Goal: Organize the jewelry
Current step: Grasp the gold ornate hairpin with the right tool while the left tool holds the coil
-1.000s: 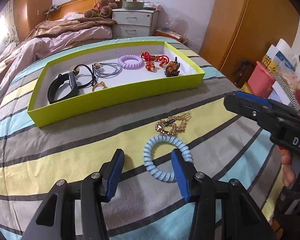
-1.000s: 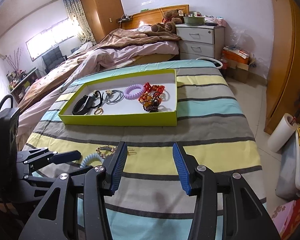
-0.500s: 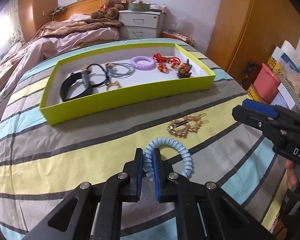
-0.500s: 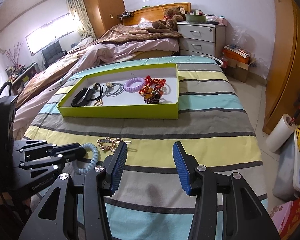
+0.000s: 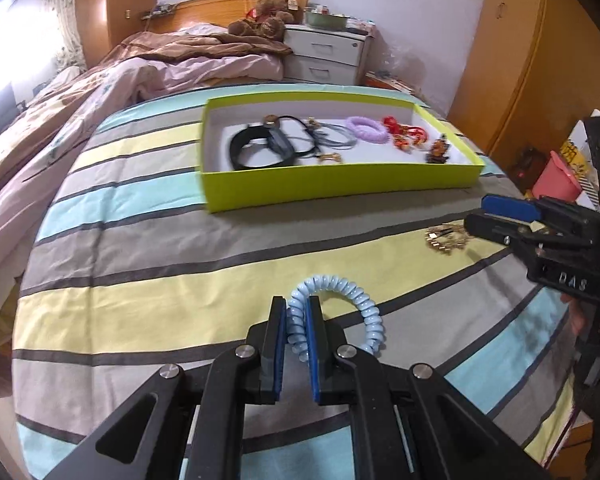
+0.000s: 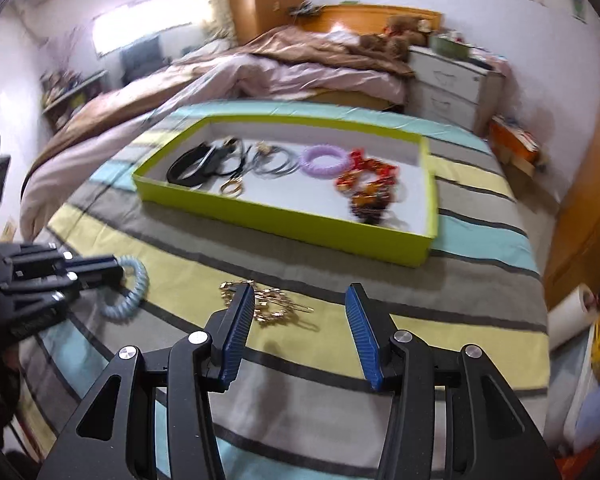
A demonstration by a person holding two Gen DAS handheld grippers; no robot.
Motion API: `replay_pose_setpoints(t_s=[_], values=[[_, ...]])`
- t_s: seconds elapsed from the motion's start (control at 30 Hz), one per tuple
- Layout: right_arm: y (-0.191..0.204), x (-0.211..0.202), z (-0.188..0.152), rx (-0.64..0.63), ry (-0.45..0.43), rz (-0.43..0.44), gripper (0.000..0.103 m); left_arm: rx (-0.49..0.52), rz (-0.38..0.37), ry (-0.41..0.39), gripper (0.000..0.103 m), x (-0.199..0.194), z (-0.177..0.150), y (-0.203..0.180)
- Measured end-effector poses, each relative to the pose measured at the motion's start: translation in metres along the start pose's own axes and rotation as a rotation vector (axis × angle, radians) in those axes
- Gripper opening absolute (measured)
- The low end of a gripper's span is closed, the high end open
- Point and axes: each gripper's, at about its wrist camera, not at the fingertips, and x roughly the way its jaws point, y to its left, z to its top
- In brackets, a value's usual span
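Note:
My left gripper [image 5: 296, 312] is shut on a light blue spiral hair tie [image 5: 352, 292] and holds it just above the striped bedspread. The tie also shows in the right wrist view [image 6: 130, 292], with the left gripper [image 6: 114, 270] on it. My right gripper [image 6: 300, 312] is open and empty, right over a gold hair clip [image 6: 274, 304] lying on a yellow stripe. The clip [image 5: 446, 238] also shows in the left wrist view under the right gripper [image 5: 496, 216]. A lime green tray [image 5: 340, 184] farther back holds black bands, grey ties, a purple spiral tie [image 5: 366, 128] and red pieces.
The striped bedspread [image 5: 160, 288] covers the bed. A crumpled pink and brown quilt [image 5: 140, 80] lies to the left and behind. A white nightstand [image 5: 324, 56] and a wooden wardrobe [image 5: 540, 60] stand beyond. Boxes and a pink bin [image 5: 556, 180] sit off the right edge.
My left gripper closed on the blue spiral tie and lifted it, swinging left. My right gripper moved down and forward over the gold clip, still open.

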Motion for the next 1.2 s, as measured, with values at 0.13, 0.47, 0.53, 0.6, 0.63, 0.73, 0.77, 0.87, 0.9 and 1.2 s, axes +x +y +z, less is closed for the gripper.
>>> replay_pose_setpoints(t_s=[0.13, 0.47, 0.53, 0.6, 0.63, 0.73, 0.77, 0.87, 0.9, 1.2], values=[[-0.004, 0.010, 0.004, 0.019, 0.048, 0.097, 0.048, -0.027, 0.002, 0.005, 0.010, -0.003, -0.004, 0.014], [0.021, -0.005, -0.019, -0.050, 0.093, 0.192, 0.048, -0.039, -0.015, 0.002, 0.010, -0.002, -0.005, 0.018], [0.021, -0.007, -0.015, -0.041, 0.066, 0.139, 0.048, -0.041, -0.023, 0.000, 0.010, -0.002, -0.005, 0.017], [0.020, -0.004, -0.011, -0.027, 0.055, 0.093, 0.048, -0.042, -0.029, 0.001, 0.010, -0.002, -0.005, 0.017], [0.021, 0.000, -0.009, -0.019, 0.056, 0.075, 0.048, -0.045, -0.034, 0.002, 0.010, -0.002, -0.005, 0.017], [0.026, 0.009, -0.005, -0.036, 0.070, 0.027, 0.048, -0.049, -0.041, 0.003, 0.012, -0.001, -0.003, 0.017], [0.029, 0.013, -0.004, -0.044, 0.076, 0.017, 0.048, -0.044, -0.040, 0.003, 0.014, -0.001, -0.003, 0.016], [0.027, 0.020, -0.003, -0.026, 0.083, 0.007, 0.048, -0.034, -0.049, 0.005, 0.020, 0.000, -0.002, 0.013], [0.026, 0.021, -0.002, -0.022, 0.082, 0.005, 0.048, -0.032, -0.049, 0.005, 0.021, 0.001, -0.002, 0.012], [0.030, 0.020, -0.004, -0.029, 0.060, -0.038, 0.029, -0.016, -0.032, -0.005, 0.018, 0.002, -0.003, 0.008]])
